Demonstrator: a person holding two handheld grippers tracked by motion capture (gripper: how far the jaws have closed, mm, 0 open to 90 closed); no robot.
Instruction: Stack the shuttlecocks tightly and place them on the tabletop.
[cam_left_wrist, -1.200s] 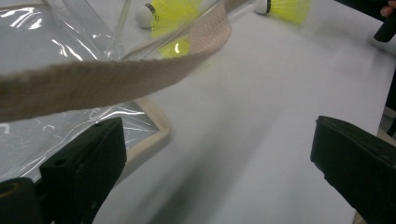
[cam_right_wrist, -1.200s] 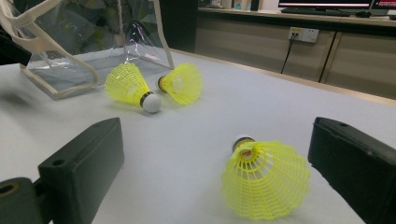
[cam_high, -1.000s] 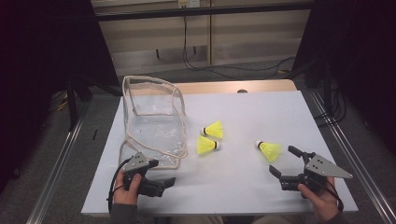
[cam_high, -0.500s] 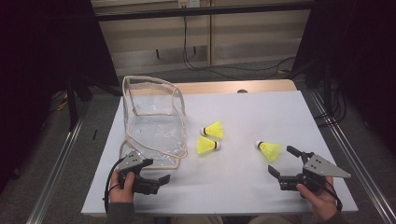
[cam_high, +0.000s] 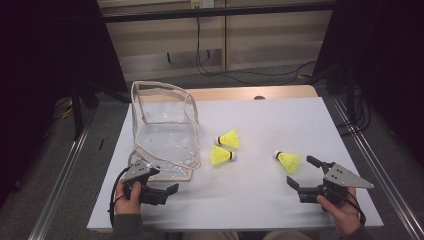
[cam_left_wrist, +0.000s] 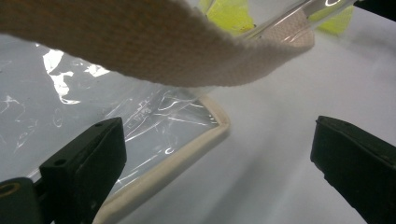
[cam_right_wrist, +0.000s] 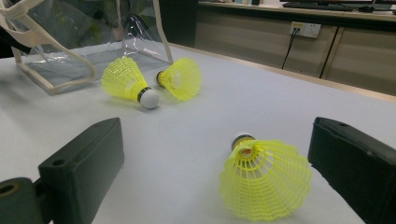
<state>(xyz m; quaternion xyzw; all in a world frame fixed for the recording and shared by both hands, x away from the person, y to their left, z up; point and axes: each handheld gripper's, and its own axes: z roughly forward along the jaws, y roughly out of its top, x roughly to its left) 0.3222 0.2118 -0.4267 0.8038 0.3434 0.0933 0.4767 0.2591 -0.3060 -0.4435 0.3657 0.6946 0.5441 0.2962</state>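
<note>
- Right claw (cam_high: 303, 176) wide open, empty, jaws flanking nearest shuttlecock (cam_right_wrist: 264, 179) on white table (cam_high: 260, 200), not touching.
- Featherlight, mesh skirt crushable; better gripped at cork head.
- Left claw (cam_high: 165, 184) open, empty, at clear bag (cam_high: 162, 132) rim.
- Soft, slippery film; stiffer fabric trim (cam_left_wrist: 159, 175) offers hold.
- Bag interior hard to read through glare.

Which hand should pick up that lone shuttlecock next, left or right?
Right. The right gripper sits open just behind the lone shuttlecock, which lies between its jaws' line; the left gripper is by the clear bag.
</note>
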